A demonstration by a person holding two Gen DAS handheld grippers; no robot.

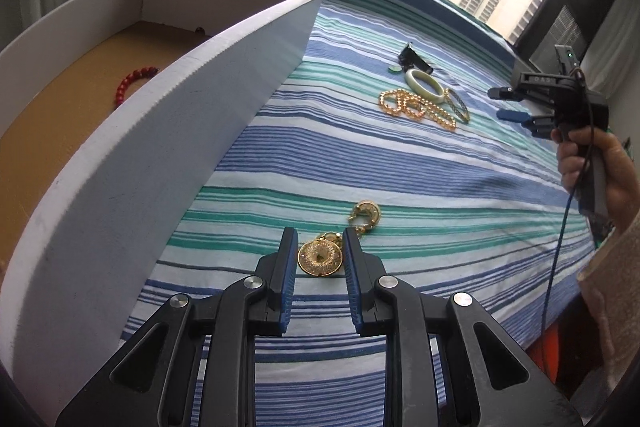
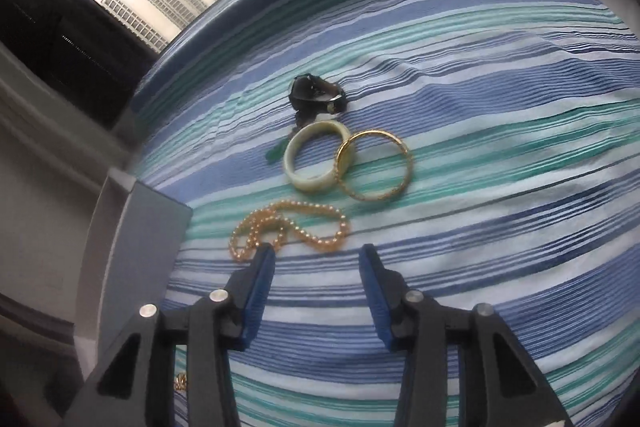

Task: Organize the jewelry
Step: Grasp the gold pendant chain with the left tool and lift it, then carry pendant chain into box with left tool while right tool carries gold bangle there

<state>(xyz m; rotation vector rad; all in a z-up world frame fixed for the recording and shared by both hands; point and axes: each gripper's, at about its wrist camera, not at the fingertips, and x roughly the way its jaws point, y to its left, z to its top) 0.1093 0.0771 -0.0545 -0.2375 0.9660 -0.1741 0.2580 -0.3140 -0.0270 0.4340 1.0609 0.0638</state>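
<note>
Left wrist view: the left claw [image 1: 319,241] hangs just over the striped bedspread [image 1: 400,167], its blue pads narrowly apart and pressing on nothing. A round gold pendant [image 1: 320,257] shows in the gap between the pads, lying on the cloth, and a gold earring [image 1: 365,214] lies just beyond the right pad. To the claw's left stands a white cardboard box [image 1: 160,131] with a red bead bracelet [image 1: 132,85] inside. Far ahead and to the right, a hand [image 1: 592,167] holds the right claw [image 1: 506,105].

Right wrist view: the right claw [image 2: 318,255] is released, pads wide apart with only cloth between them. A gold bead necklace [image 2: 292,227] lies just ahead, its near loop by the left pad. Beyond it a pale jade bangle [image 2: 316,161] and a gold bangle [image 2: 376,165] overlap, with a black watch [image 2: 318,95] farther on.
</note>
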